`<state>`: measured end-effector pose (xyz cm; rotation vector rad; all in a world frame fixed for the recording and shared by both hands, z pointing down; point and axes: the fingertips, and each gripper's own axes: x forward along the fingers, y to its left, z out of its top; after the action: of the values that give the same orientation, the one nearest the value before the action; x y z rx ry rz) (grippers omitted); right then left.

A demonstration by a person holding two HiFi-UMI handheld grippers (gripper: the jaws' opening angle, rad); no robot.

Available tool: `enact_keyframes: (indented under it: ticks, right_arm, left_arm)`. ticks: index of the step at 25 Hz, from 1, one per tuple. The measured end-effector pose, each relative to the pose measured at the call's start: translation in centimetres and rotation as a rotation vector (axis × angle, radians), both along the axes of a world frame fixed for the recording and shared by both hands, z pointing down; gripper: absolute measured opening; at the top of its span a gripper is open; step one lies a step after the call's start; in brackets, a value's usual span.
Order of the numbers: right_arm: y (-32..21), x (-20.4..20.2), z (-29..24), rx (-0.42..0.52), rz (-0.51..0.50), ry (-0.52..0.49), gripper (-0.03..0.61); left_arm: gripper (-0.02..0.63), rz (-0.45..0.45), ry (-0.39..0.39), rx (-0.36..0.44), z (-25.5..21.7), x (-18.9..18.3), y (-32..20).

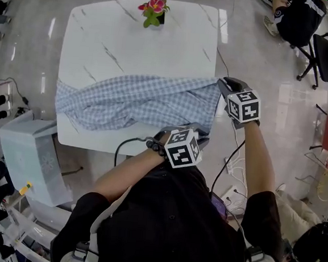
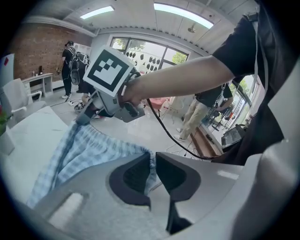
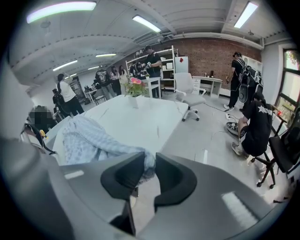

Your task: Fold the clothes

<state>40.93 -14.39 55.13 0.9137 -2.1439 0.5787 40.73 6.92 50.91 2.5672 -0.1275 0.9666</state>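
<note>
Folding hardly begun: the checked garment [image 1: 132,99] lies bunched and unfolded across the near half of the tabletop [image 1: 132,36]; the fingers of the left gripper [image 2: 153,166] and of the right gripper [image 3: 150,165] are closed on its hem near the right corner; its left end reaches the tabletop's edge; the far half is open, save a flower pot [image 1: 154,11].

The checked garment [image 1: 138,99] is pale blue-and-white gingham along the near edge of the white marble table [image 1: 121,32], which has thin grey veins. At the far edge, the flowers [image 1: 154,8] are pink and red over green leaves. The left gripper [image 2: 153,161] and right gripper [image 3: 151,164] are grey with black pads [image 2: 133,178]. Their marker cubes [image 1: 182,148] bear black-and-white squares.
</note>
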Motion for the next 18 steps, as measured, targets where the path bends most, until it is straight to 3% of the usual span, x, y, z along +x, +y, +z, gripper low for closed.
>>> enact_keyframes:
  ticks: [5,7,12,18]
  right_arm:
    - [-0.2,1.1,1.8,-0.023,-0.001,0.006,0.082]
    - [-1.1,1.6,1.6,-0.018,0.027,-0.015,0.003]
    - [-1.5,0.7,-0.2,-0.011,0.017,-0.121,0.005]
    - [0.7,-0.8,0.5,0.001,-0.076,-0.1,0.006]
  left_arm:
    - [0.052,0.081,-0.007,-0.022,0.4,3.5,1.4]
    - [0.052,0.113,-0.004,-0.037,0.7,4.8,2.2]
    - [0.059,0.046,-0.04,0.022,2.7,6.0,1.5]
    - [0.278,0.097,-0.025,-0.021,2.5,6.1,1.3]
